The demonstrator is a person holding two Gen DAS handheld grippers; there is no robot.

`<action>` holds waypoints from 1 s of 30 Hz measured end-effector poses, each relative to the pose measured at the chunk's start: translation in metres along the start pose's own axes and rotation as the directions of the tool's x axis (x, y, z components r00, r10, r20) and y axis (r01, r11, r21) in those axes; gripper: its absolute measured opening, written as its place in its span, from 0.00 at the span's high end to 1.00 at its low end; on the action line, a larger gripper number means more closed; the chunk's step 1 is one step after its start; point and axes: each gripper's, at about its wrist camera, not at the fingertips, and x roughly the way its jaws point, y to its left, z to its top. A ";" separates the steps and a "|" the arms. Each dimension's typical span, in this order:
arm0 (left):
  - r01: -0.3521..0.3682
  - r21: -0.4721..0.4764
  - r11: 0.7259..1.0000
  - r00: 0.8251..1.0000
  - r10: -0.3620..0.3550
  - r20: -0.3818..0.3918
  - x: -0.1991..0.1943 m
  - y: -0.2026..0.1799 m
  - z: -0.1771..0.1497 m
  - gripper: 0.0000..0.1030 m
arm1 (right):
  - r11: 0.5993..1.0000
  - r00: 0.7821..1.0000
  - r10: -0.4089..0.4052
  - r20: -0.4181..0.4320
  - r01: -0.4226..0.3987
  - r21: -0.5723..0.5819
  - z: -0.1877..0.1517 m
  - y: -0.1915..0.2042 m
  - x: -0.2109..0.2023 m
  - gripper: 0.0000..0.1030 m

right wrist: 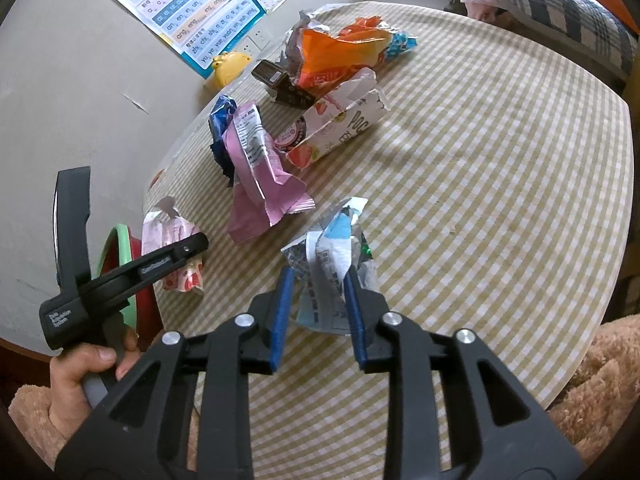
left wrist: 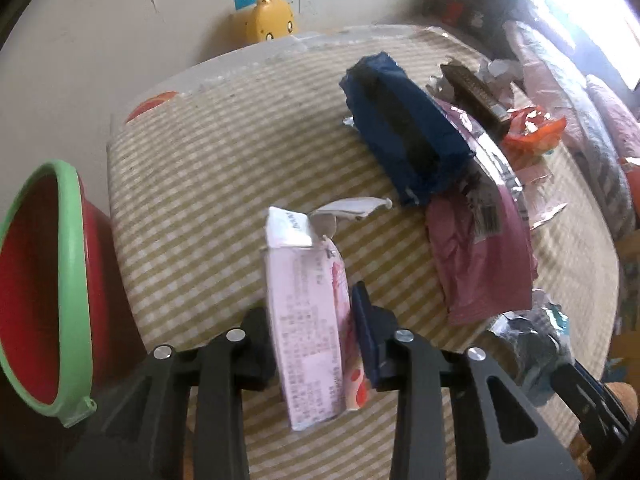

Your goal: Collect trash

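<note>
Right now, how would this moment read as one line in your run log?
left gripper: shut on pink carton | right gripper: around silver wrapper, closure unclear | red bin: left of table | more wrappers remain

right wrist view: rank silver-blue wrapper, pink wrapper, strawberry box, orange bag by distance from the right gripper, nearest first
1. silver-blue wrapper: between the fingers of the right gripper, which is shut on it.
2. pink wrapper: ahead and left, flat on the checked tablecloth.
3. strawberry box: farther ahead, near mid-table.
4. orange bag: far edge, toward the wall.
</note>
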 end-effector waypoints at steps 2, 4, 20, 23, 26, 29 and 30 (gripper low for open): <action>0.004 0.034 0.999 1.000 -0.004 -0.001 -0.003 0.002 -0.002 0.73 | 1.000 1.000 0.000 0.000 0.000 0.003 0.000 -0.001 0.000 0.74; 0.009 0.072 0.997 1.000 -0.009 -0.001 -0.006 0.003 -0.004 0.73 | 1.000 1.000 0.001 0.002 -0.001 0.008 0.000 -0.002 0.000 0.74; -0.002 0.056 0.998 1.000 0.000 0.024 -0.036 0.031 -0.018 0.33 | 1.000 1.000 -0.011 0.006 0.011 0.025 0.000 -0.006 0.000 0.47; 0.009 -0.033 0.999 1.000 -0.008 0.030 -0.040 0.048 -0.021 0.32 | 1.000 1.000 -0.016 0.003 0.016 0.026 -0.001 -0.006 0.001 0.39; 0.019 -0.101 0.995 1.000 -0.019 0.004 -0.037 0.064 -0.025 0.32 | 1.000 1.000 -0.019 -0.016 0.019 0.010 -0.002 -0.003 0.005 0.38; 0.001 -0.107 0.994 1.000 -0.002 -0.013 -0.031 0.067 -0.029 0.32 | 1.000 0.999 -0.025 -0.024 0.024 -0.018 -0.002 0.002 0.009 0.38; -0.003 -0.100 0.995 1.000 0.001 -0.021 -0.029 0.066 -0.030 0.32 | 0.999 0.999 -0.026 -0.025 0.025 -0.024 -0.002 0.004 0.009 0.38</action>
